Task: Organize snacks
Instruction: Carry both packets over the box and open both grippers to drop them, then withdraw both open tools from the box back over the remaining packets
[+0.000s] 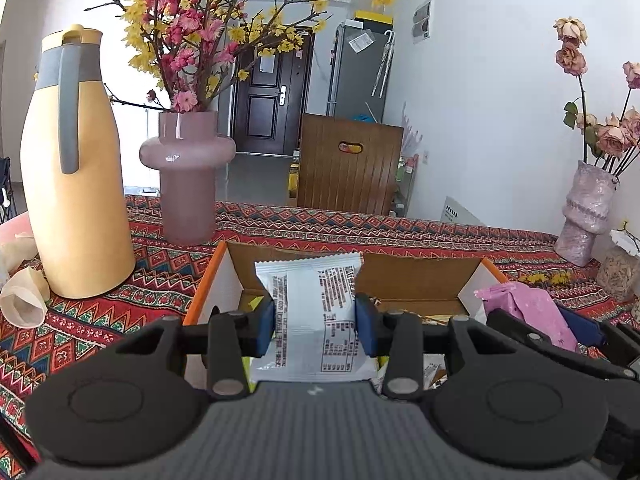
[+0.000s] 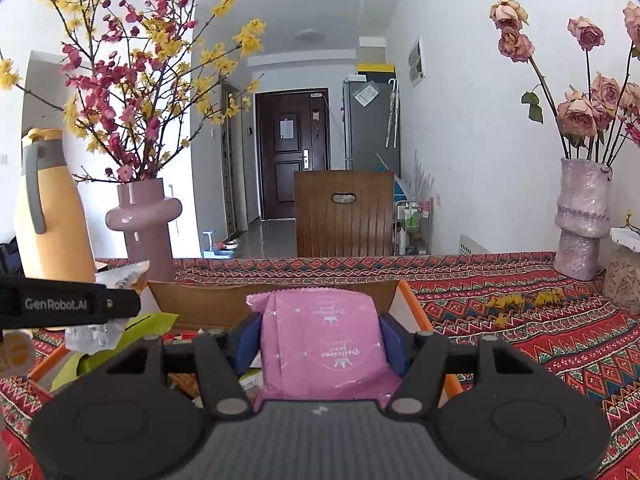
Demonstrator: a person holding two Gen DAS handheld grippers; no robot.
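white packet (image 1: pixel 312 312) clamped between left jaws, pink packet (image 2: pixel 324 340) between right jaws

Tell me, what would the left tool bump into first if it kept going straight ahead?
Probably the brown cardboard box's far wall, right behind the white printed snack packet held by the left tool; depth is uncertain.

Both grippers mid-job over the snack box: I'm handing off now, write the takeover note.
Left gripper: shut on the white snack packet, held above the cardboard box.
Right gripper: shut on the pink snack packet, also over the box.
Done: other packets, not clearly readable, already lie in the box.
Left: neither held packet is released yet; lower and let go of each.
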